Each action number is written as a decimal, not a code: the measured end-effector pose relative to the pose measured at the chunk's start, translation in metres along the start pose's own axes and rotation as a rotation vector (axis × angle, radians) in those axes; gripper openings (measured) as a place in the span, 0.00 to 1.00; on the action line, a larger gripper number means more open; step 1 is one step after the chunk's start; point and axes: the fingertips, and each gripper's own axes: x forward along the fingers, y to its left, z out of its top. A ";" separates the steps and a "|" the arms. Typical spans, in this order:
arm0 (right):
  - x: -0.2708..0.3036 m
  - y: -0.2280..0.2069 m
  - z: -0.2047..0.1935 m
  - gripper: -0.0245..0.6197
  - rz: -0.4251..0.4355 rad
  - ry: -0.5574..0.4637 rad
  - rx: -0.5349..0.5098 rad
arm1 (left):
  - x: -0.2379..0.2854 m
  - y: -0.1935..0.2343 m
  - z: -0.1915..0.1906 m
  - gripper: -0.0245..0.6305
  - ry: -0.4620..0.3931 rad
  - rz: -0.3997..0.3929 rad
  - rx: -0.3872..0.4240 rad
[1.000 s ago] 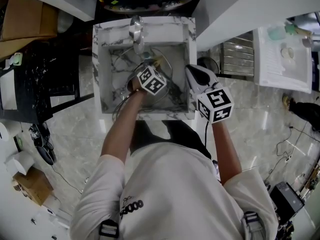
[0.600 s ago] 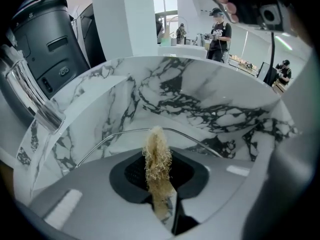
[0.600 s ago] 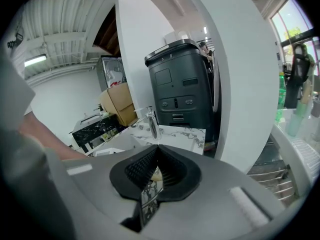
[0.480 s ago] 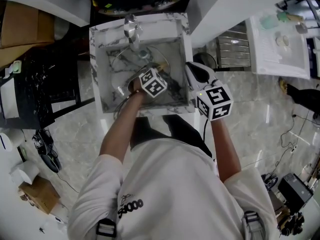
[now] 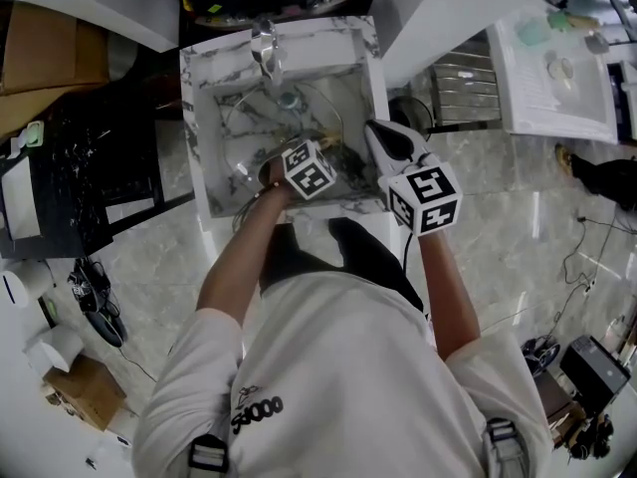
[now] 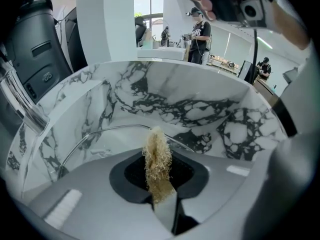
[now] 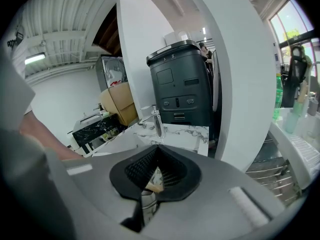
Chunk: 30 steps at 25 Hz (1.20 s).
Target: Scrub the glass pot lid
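While lid (image 6: 107,128) sits in sink (image 5: 214,63), L tongs (image 6: 160,186) clench scrubber (image 6: 157,151), R tongs (image 7: 156,171) closed empty.

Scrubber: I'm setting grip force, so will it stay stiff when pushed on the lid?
Probably floppy: the scrubber looks like loose, frayed fibres pinched in the left gripper, so it should bend and squash against the lid. Likely light too, and rough enough not to slip.
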 end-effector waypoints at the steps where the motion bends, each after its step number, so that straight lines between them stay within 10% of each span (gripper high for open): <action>1: 0.000 0.002 -0.001 0.05 0.000 0.000 0.000 | -0.001 -0.004 -0.002 0.13 0.000 -0.012 0.006; 15: 0.019 0.031 0.000 0.05 0.028 0.009 -0.010 | -0.018 -0.047 -0.031 0.13 0.047 -0.244 0.079; 30: 0.051 0.059 0.003 0.05 0.127 0.034 -0.044 | -0.051 -0.052 -0.060 0.13 0.097 -0.363 -0.023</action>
